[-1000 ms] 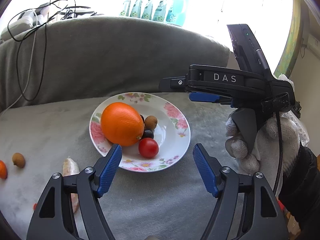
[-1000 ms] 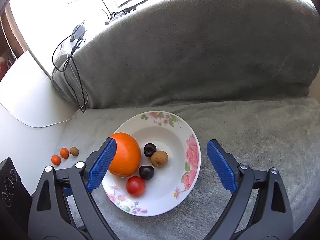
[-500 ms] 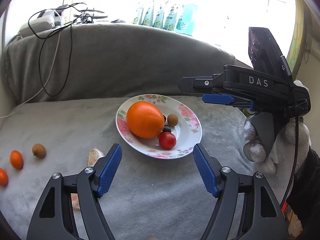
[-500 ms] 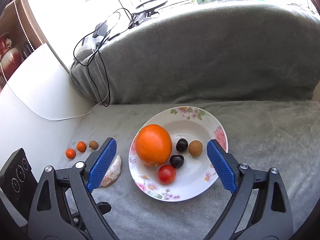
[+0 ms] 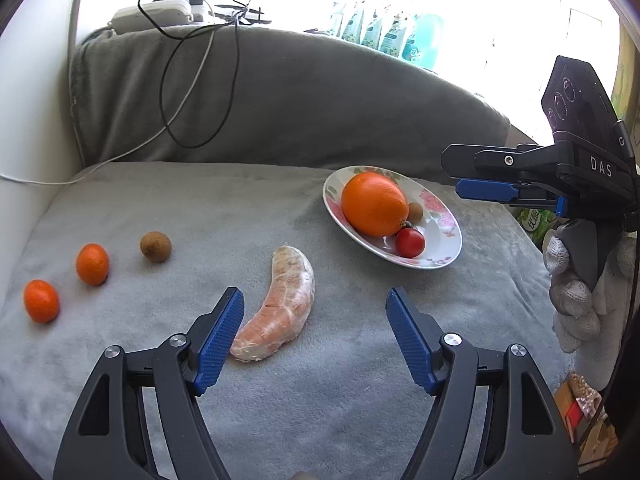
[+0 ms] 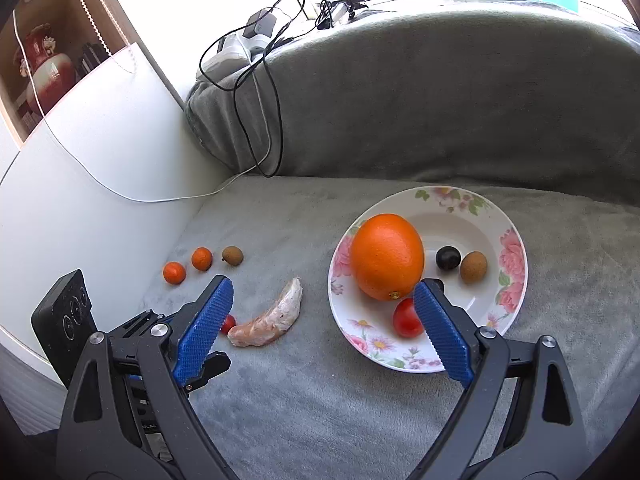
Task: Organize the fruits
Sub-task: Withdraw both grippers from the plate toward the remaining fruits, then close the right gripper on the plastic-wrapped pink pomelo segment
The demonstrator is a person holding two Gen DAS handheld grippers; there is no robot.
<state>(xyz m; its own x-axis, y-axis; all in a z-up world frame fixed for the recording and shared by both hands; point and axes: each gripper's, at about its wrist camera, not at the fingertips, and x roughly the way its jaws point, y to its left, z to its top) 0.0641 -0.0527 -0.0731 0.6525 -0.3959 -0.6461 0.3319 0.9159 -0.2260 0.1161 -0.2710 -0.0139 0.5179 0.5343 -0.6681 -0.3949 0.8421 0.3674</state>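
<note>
The only writing I can read is "DAS", white letters on the black body of my right claw [image 5: 486, 194], seen from the left wrist view. The packets on the sill behind the grey sofa back [image 6: 440, 100] carry print too small to make out.

My left claw [image 5: 314, 334] stands wide and empty above the grey blanket [image 5: 340, 400]; my right claw [image 6: 322, 320] is wide too, nothing between its blue pads.

The peeled citrus segment [image 5: 278, 304] lies on the blanket just ahead of my left claw's left finger, apart from it. Its long axis runs from near me away and slightly right, curved like a crescent.

To its right sits the flowered plate [image 6: 514, 248], holding a large orange [image 6: 386, 256], a red cherry tomato [image 6: 404, 322], a dark round fruit [image 6: 448, 258] and a brown longan [image 6: 473, 267].

Left of the segment, well apart, two small oranges [image 5: 92, 264] and another brown longan [image 5: 156, 246] lie in a slanted row. A small red fruit [image 6: 229, 323] peeks out beside my right claw's left finger.
</note>
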